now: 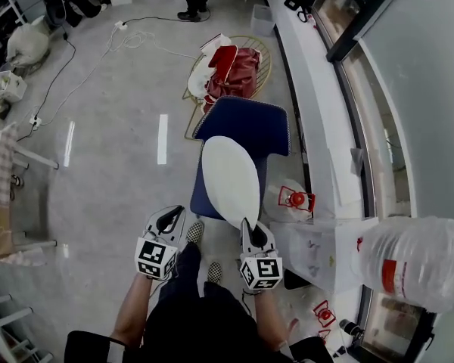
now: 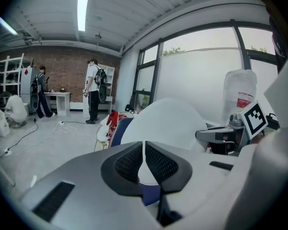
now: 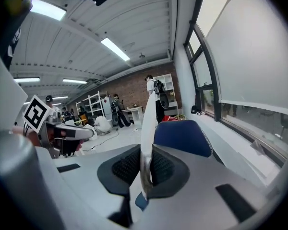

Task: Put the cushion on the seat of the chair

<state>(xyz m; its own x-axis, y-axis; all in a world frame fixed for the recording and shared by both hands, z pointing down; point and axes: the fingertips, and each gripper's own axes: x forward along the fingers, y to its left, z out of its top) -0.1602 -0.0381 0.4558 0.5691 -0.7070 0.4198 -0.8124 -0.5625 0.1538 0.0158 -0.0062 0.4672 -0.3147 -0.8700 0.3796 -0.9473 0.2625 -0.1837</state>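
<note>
The left claw (image 1: 167, 216) hangs over the floor, its two halves closed to a thin slit with nothing between them. It is just beside the cushion but apart from it. The white oval cushion (image 1: 229, 176) is held tilted on edge over the seat of the blue chair (image 1: 246, 123), its broad face turned toward the left claw. The right claw (image 1: 249, 225) is clamped on the cushion's near rim. Further right, a large clear plastic bottle (image 1: 416, 259) sits by the window.
</note>
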